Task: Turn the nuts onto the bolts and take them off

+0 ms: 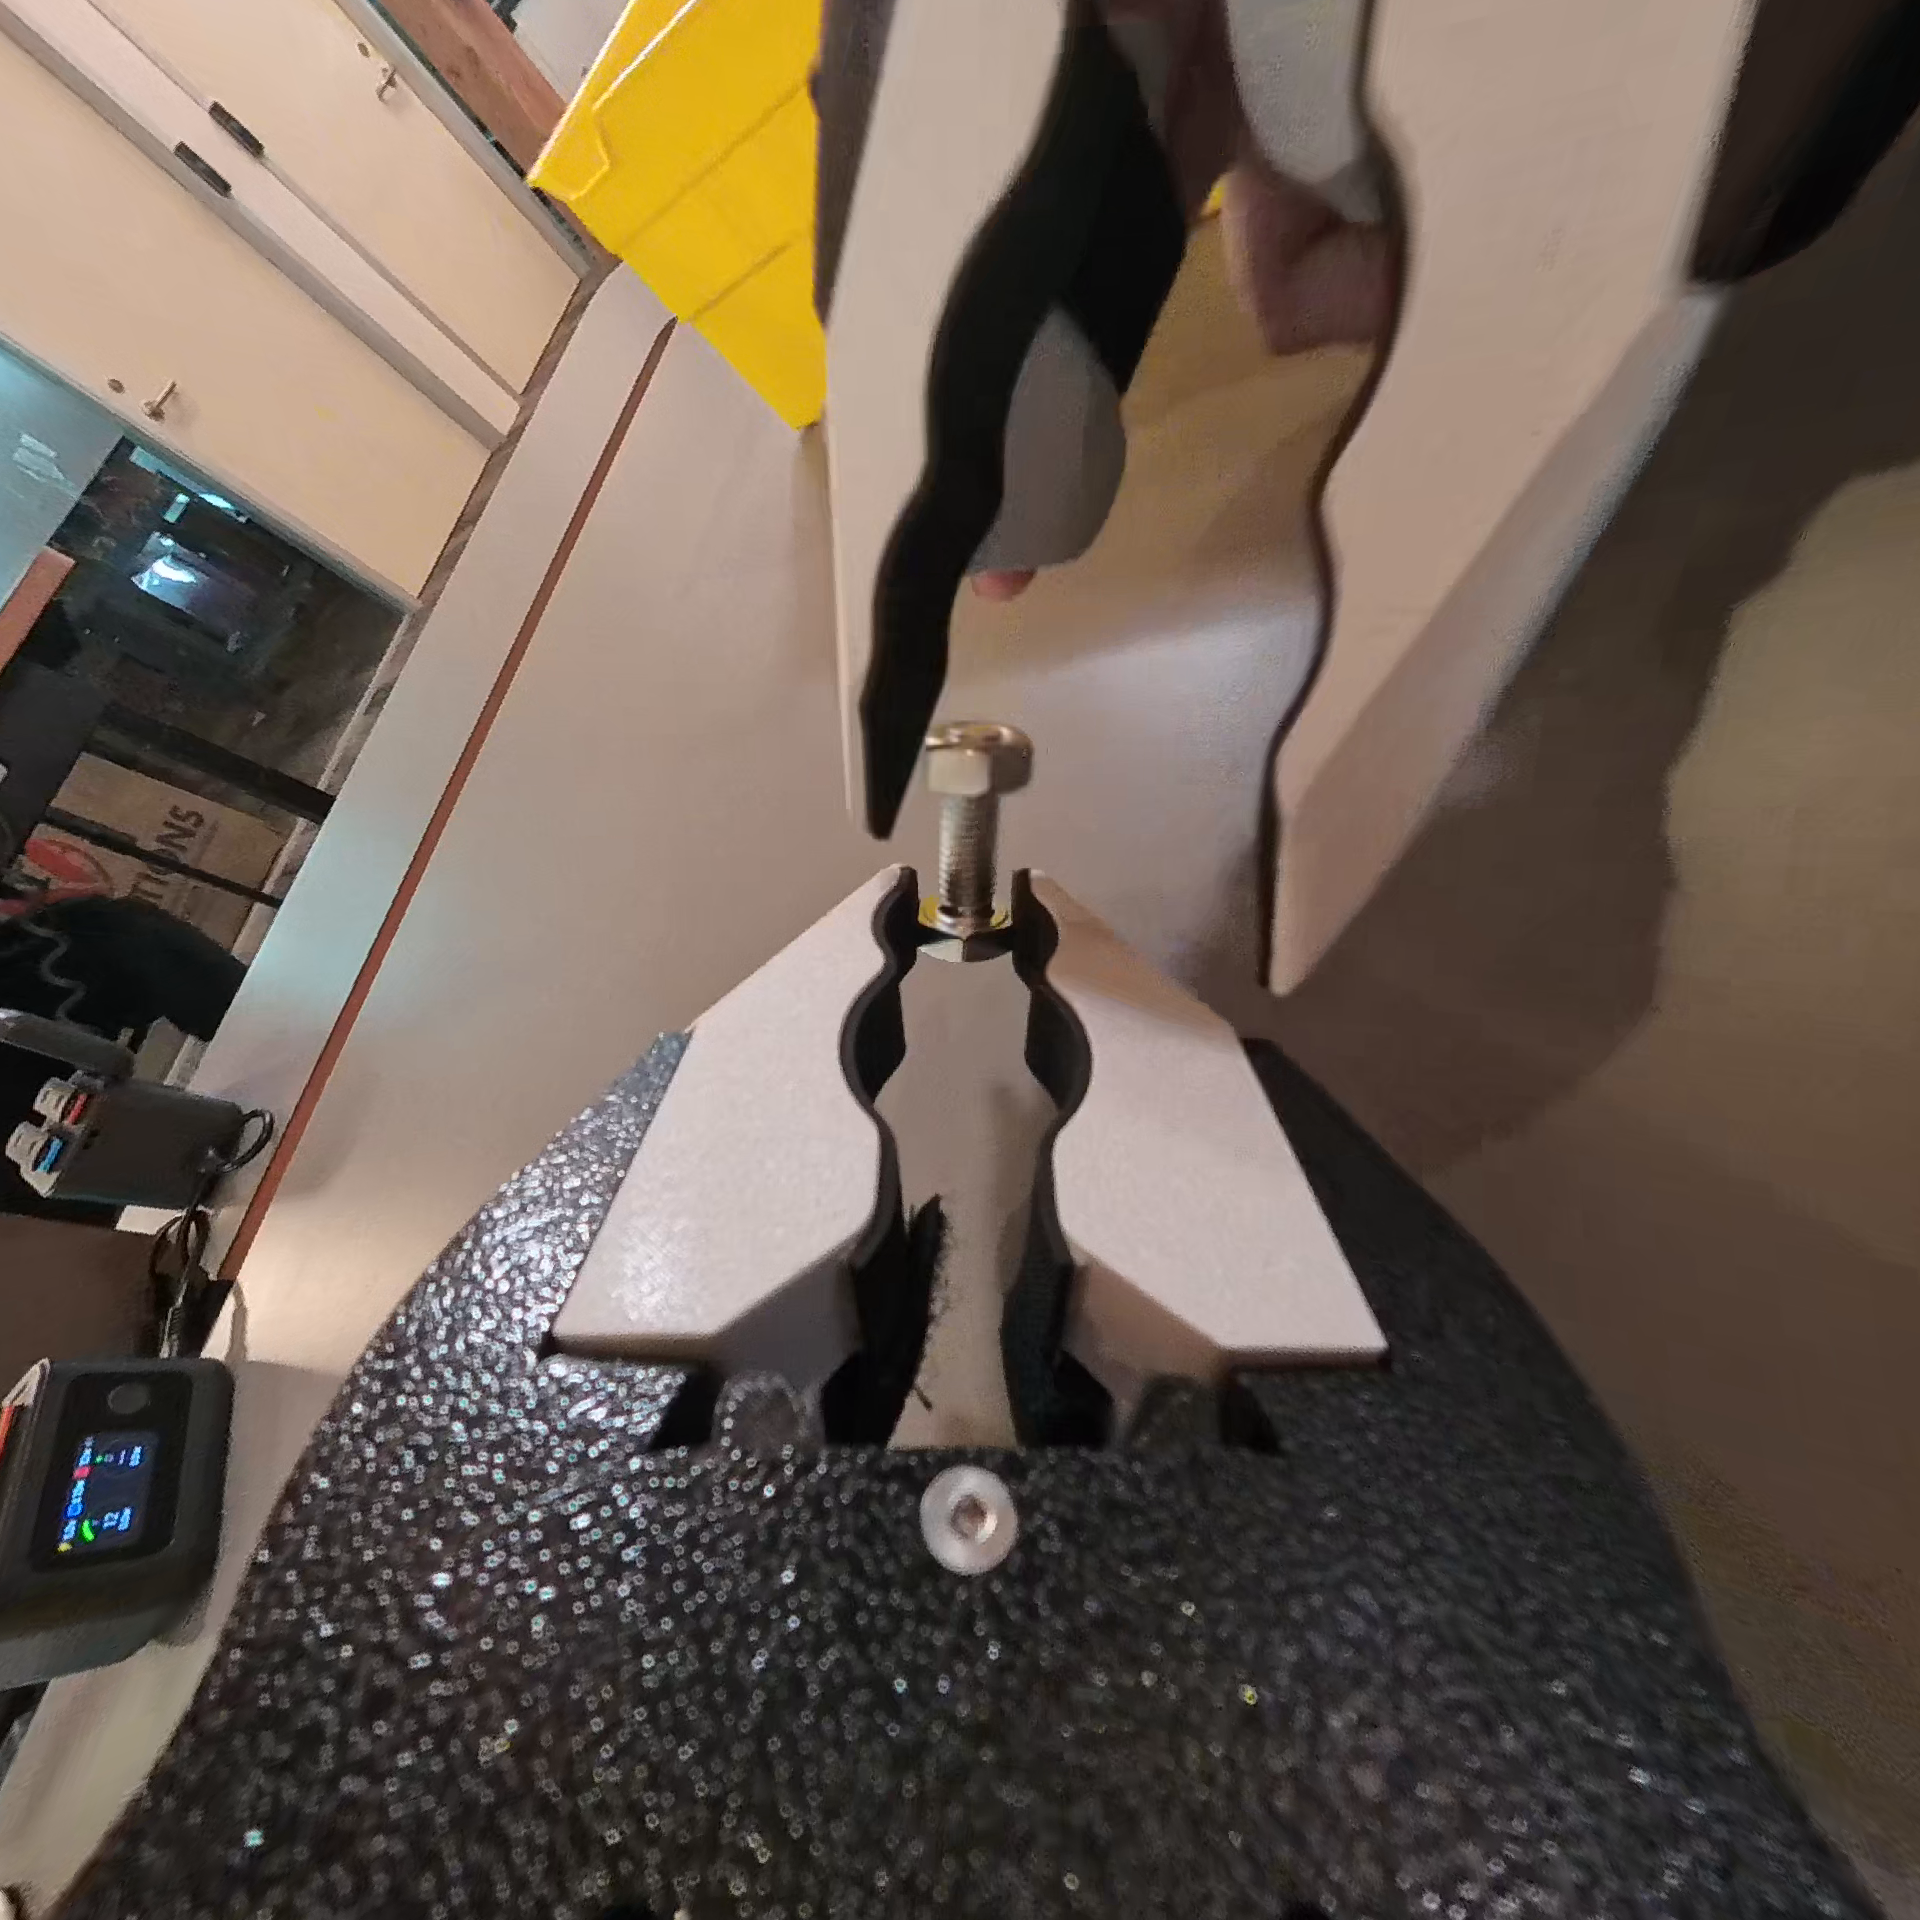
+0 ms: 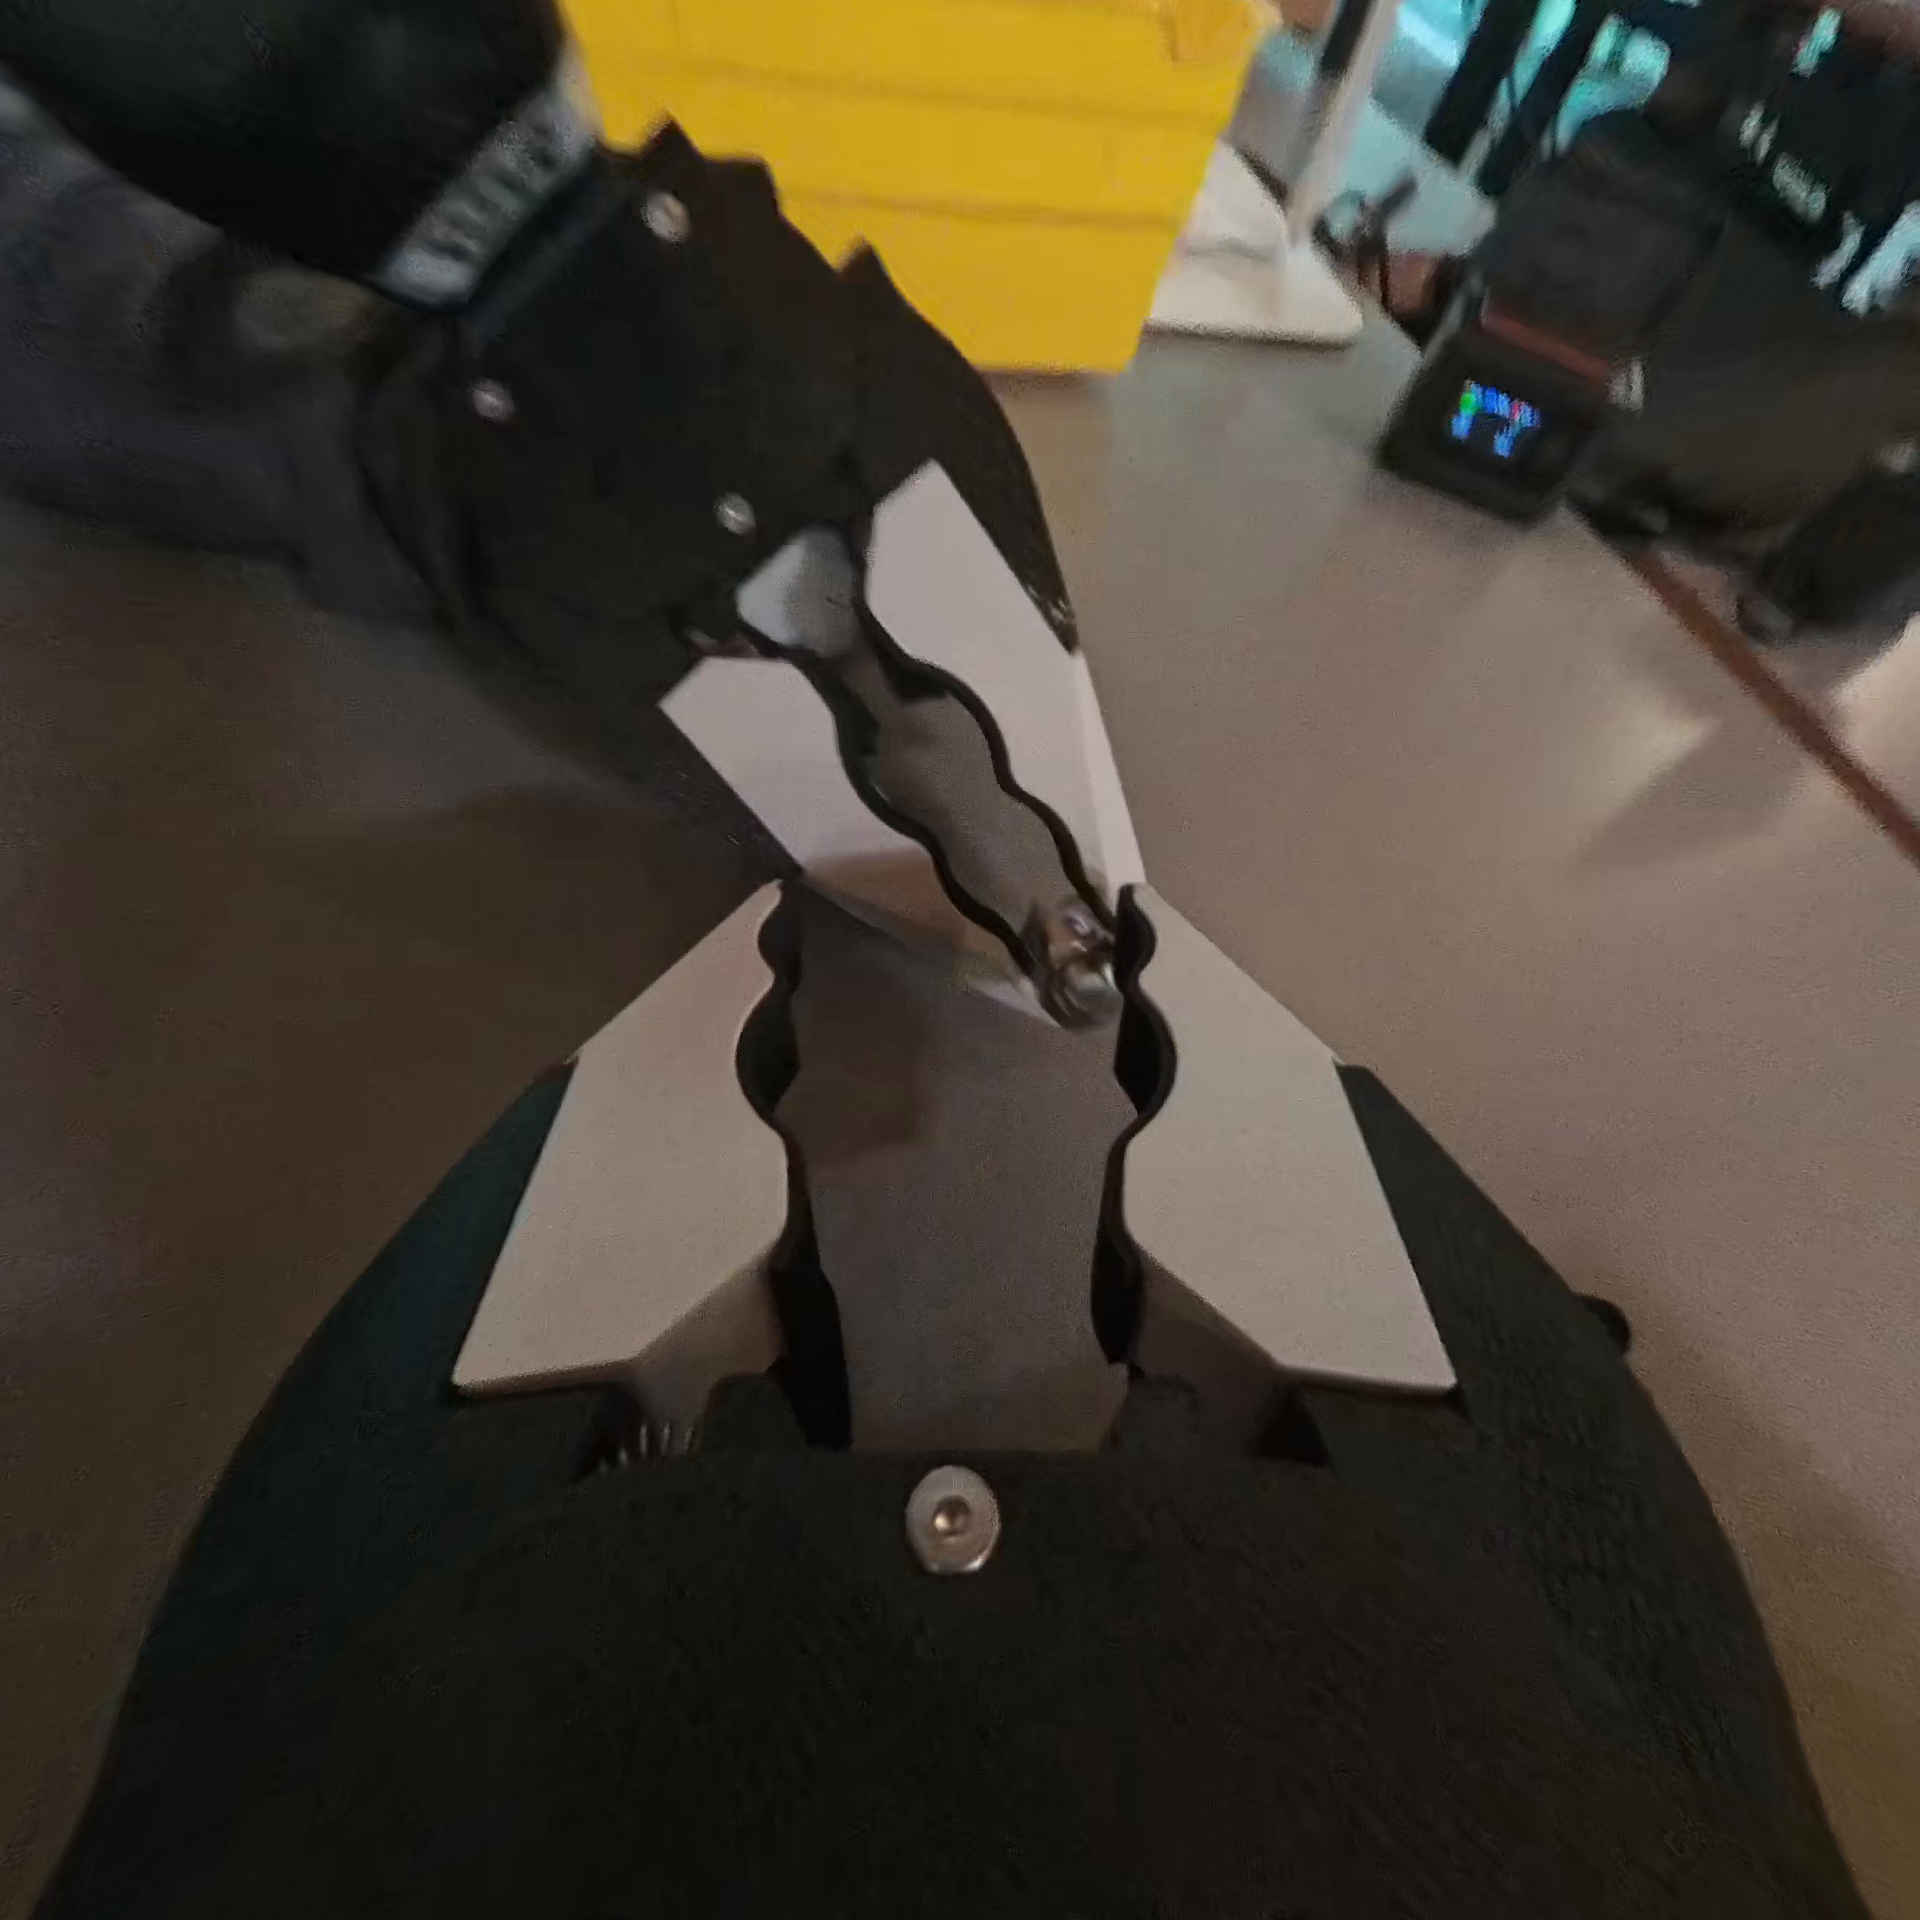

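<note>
My left gripper (image 1: 966, 896) is shut on the near hex end of a steel bolt (image 1: 966, 847), with a washer at the fingertips. The threaded shaft sticks out forward and carries a second hex piece (image 1: 977, 769) at its far end. I cannot tell which hex piece is the nut. My right gripper (image 1: 1081, 899) is open, with its fingers spread on either side of that far hex piece and not touching it. In the right wrist view my right gripper (image 2: 954, 899) is open. The left gripper (image 2: 1070, 935) comes in from the upper left, and the bolt (image 2: 1081, 977) sits close to my right finger's inner pad.
A yellow bin (image 1: 717, 187) (image 2: 914, 156) stands at the back of the pale table (image 1: 644, 727). A black device with a small lit screen (image 1: 104, 1496) (image 2: 1496, 426) sits near the table's edge. Dark bags and gear lie beyond it. A hand (image 1: 1320, 260) holds the right gripper. Tip to tip, the grippers are about 4 cm apart.
</note>
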Available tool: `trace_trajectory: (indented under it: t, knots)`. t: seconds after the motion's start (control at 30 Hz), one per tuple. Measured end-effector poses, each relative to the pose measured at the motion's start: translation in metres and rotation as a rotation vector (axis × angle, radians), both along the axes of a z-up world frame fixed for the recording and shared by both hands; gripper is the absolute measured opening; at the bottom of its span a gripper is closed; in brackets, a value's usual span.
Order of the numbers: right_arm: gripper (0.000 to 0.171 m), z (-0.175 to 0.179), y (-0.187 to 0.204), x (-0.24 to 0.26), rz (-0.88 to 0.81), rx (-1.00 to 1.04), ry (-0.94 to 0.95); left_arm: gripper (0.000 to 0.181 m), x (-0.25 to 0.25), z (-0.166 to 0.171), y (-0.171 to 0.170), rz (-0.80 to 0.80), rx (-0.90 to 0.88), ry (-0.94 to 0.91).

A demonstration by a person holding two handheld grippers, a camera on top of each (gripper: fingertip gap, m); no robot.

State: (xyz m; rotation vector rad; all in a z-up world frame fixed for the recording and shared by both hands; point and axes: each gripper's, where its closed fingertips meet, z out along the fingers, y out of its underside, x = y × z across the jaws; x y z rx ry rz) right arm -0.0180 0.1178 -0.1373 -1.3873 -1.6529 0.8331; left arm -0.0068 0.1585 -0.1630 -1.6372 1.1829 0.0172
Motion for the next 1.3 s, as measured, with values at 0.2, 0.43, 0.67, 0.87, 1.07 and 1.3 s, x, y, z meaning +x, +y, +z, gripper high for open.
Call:
trace_trajectory:
  t: [0.2,0.43,0.67,0.87,1.07,1.3]
  knots:
    - [0.041,0.001,0.02,0.016,-0.088,-0.052,-0.042,0.016,-0.001,0.0,0.001,0.01,-0.017,-0.012]
    - [0.059,-0.003,0.007,0.007,-0.025,-0.001,-0.042,0.016,-0.001,0.0,0.001,0.009,-0.013,-0.014]
    - [0.047,-0.002,0.025,0.02,-0.116,0.0,-0.075,0.016,-0.002,0.0,0.002,0.014,-0.014,-0.007]
    - [0.052,-0.009,0.011,0.01,-0.063,-0.038,-0.089,0.016,-0.001,0.0,0.002,0.01,-0.009,0.003]
    - [0.051,0.007,0.015,0.008,-0.077,0.006,-0.019,0.016,-0.002,0.0,0.002,0.013,-0.006,0.012]
    - [0.056,-0.022,0.013,0.009,-0.081,-0.037,-0.158,0.016,-0.001,-0.001,0.002,0.011,0.006,0.032]
